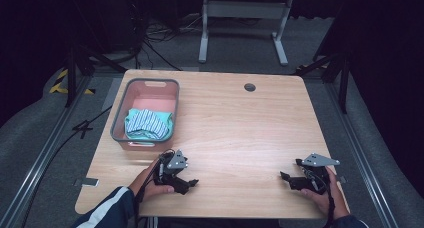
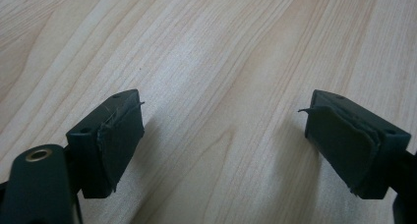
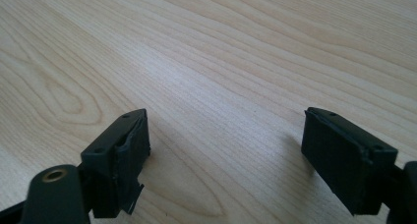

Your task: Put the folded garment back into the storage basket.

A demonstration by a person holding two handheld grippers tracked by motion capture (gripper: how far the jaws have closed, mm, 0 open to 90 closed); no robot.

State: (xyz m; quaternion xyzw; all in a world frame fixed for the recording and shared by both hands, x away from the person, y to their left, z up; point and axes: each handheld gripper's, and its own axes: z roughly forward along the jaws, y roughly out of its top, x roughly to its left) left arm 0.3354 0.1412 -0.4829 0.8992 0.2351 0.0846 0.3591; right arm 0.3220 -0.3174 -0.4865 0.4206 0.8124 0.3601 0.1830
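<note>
A: Start at the fingers. The left gripper (image 1: 186, 182) has its jaws spread wide, bare wood between them in its own view; its pads (image 2: 119, 138) look frayed at the edges.

B: Same on the other side: the right gripper (image 1: 289, 180) stands with jaws wide apart, nothing between them, low over the table (image 1: 240, 133) near its front edge.

A: And the cloth?

B: The striped cloth (image 1: 147, 123), white, blue and teal, lies bunched in the near end of the grey-rimmed pink basket (image 1: 119, 113) at the table's left rear, well apart from the right gripper and just beyond the left hand (image 1: 150, 180).

A: So I'd judge both hands empty and parked, either the cloth is stowed or a pick is about to start.

B: If it's a pick, the left gripper is closer; it needs to lift over the basket's rim, come down on a raised fold and close there.
</note>
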